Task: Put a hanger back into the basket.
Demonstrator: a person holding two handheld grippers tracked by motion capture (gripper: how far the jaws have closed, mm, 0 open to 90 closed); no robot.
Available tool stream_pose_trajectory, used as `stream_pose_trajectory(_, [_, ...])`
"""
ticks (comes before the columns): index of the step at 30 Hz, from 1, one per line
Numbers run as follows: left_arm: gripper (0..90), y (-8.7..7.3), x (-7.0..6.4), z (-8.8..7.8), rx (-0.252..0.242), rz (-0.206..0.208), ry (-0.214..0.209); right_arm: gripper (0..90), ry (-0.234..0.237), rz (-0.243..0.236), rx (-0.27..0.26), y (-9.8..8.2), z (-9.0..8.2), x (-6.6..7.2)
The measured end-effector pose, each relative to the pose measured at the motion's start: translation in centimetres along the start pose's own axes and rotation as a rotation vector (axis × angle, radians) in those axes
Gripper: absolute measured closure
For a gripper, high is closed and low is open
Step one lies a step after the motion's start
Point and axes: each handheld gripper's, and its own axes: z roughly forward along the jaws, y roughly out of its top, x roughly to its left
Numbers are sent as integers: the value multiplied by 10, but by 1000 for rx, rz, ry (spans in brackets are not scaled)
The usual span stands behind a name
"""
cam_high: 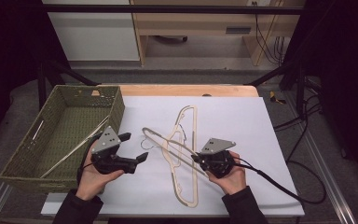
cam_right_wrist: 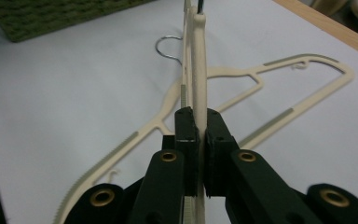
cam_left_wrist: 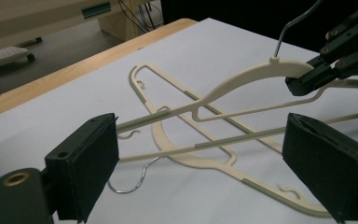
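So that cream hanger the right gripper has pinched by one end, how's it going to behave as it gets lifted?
Held hanger: probably stiff, since it juts out straight from the shut right gripper without sagging. Its thin, open frame suggests it's light. Gripped near one end, it may swing or twist in the grip, and its wire hook could snag the second hanger lying under it.

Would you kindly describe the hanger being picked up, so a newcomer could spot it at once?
Start at the white sheet covering the table, right of the green woven basket. Near its front middle, two cream hangers cross. The lifted hanger is the one clamped at one end by the right gripper, slanting above the sheet, while the other hanger lies flat.
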Motion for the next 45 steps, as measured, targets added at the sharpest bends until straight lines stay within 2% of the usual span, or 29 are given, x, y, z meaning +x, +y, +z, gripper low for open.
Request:
stream_pose_trajectory(5, [125,-2,-8,12,42,31,-41,870,96,-1,-28,3,-1,5])
stream_pose_trajectory(15, [257,-10,-17,39,137,89,-112,871,209,-41,-25,8,5,21])
stream_pose_trajectory(20, [398,-12,-20,43,162,110,-151,870,253,-67,-22,11,6,28])
stream_pose_trajectory(26, [546,-13,-24,45,183,140,-177,870,293,-66,-24,12,5,30])
stream_pose_trajectory(29, [625,-13,-24,44,186,151,-178,870,304,-73,-16,12,5,31])
stream_pose_trajectory(35, [661,-11,-28,43,212,185,-173,867,304,-73,-9,12,6,30])
stream_pose_trajectory(40, [724,-11,-31,42,232,195,-181,833,247,-71,-15,12,4,28])
stream_pose_trajectory(45, [762,-10,-36,43,251,178,-183,801,204,-71,-16,12,3,26])
